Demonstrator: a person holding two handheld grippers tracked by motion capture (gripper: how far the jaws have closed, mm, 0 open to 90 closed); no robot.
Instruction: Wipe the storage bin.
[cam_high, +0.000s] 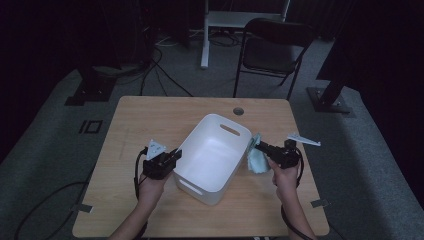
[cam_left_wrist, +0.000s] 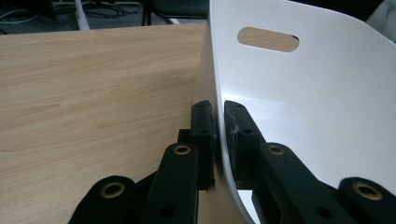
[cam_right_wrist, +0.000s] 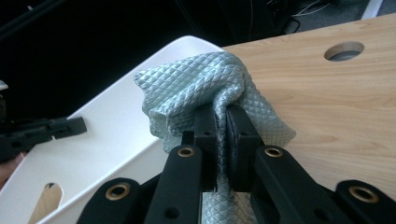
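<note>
Clamped on the white bin's (cam_left_wrist: 299, 93) near wall, my left gripper (cam_left_wrist: 218, 122) steadies it, while my right gripper (cam_right_wrist: 221, 122) pinches the pale green cloth (cam_right_wrist: 205, 84) at the far rim. I'd lift the cloth clear over that rim before opening, keeping the bin pinned on the table (cam_high: 145, 120).

table (cam_high: 150, 120): light wood top, square, with a round cable hole (cam_high: 238, 111) near its far edge, right of centre
white plastic tub (cam_high: 215, 155): stands on the table's middle, set askew, slot handles in its near and far walls
floor (cam_high: 55, 150): grey carpet around the table
</note>
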